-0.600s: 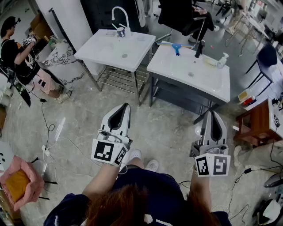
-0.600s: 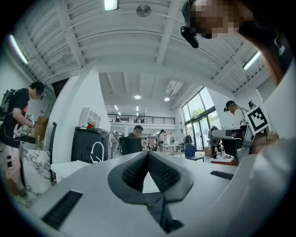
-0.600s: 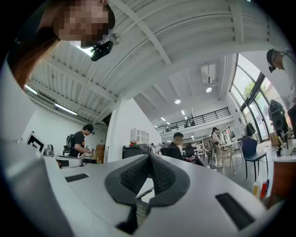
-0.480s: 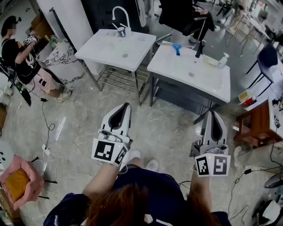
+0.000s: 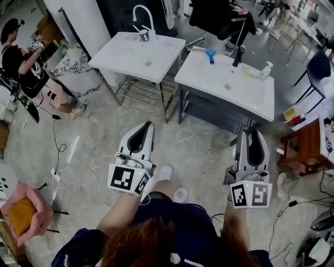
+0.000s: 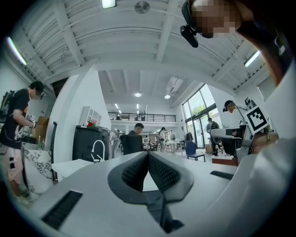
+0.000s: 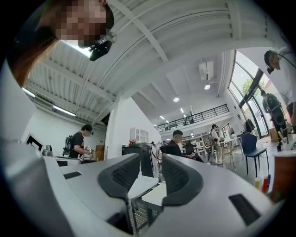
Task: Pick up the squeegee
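The squeegee [image 5: 210,55], blue with a pale handle, lies at the back edge of the right white sink [image 5: 224,83], beside a black faucet [image 5: 239,55]. Both grippers hang over the floor well short of the sinks. My left gripper [image 5: 146,125] points at the gap between the two sinks; its jaws meet at the tips with nothing in them [image 6: 148,154]. My right gripper [image 5: 252,132] points toward the right sink's front edge; its jaws stand apart with nothing between them [image 7: 150,164]. I cannot make out the squeegee in either gripper view.
A second white sink [image 5: 136,55] with a white faucet [image 5: 142,14] and a cup [image 5: 144,35] stands left of the first. A soap bottle [image 5: 261,71] lies on the right sink. A person [image 5: 23,60] stands far left. A wooden table [image 5: 302,148] is right; cables cross the floor.
The person's shoe has stepped forward and the sinks have shifted slightly in the head view. Both grippers keep their places and jaw states.
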Available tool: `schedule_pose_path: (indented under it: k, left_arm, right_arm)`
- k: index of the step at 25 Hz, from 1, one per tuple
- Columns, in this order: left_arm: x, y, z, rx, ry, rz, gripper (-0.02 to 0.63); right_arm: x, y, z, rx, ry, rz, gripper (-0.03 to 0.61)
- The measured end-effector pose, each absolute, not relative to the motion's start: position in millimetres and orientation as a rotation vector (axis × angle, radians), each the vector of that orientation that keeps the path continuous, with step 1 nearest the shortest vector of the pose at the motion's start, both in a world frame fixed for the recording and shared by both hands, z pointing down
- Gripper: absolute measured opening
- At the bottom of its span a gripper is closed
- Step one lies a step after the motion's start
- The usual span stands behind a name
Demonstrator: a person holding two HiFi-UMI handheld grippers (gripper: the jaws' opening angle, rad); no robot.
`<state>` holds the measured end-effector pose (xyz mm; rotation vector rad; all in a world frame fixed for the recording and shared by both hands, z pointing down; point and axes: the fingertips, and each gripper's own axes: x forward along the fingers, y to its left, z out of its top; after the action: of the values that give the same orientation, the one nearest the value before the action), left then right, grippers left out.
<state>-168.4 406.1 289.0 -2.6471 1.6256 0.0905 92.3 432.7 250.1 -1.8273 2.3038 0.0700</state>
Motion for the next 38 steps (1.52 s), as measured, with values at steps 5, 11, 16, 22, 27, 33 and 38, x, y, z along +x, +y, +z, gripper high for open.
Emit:
schedule_pose_path:
  k: [5,11,16,22,27,33,38]
  left_arm:
    - [-170.1,381.1,292.1,-2.658,1.624,0.088,0.020]
    - [-168.4,324.7,297.3,-2.693,1.593,0.108,0.020]
    - [-170.1,256.2,300.0,-2.723,1.563,0.116,0.020]
    - [-173.6,164.1,298.0,-2.765,1.477,0.128,0.020]
    - [-177.9,105.8,291.4,-2.800,1.388,0.131,0.020]
    - [-185.2,57.2,295.0,-2.823,1.384,0.129,0.020]
    - [-186.5,23.4,304.1,-2.826,1.412,0.117,0.020]
  right_arm:
    - [94.1,409.1,251.9,-1.846,2.265,0.045,0.299]
    - [84.8,361.1,260.5,-1.876,2.301,0.023,0.362]
    - [75.2,295.7,259.1,-1.884,2.321,0.024,0.370]
    - [63.4,214.9,252.5,-1.933,2.288,0.052,0.370]
    - [51.6,163.7,248.9,-1.974,2.242,0.057,0.370]
    - [41.5,115.8,256.0,-1.996,2.270,0.030,0.370]
    - [43.6,78.8,261.1,-1.996,2.281,0.023,0.370]
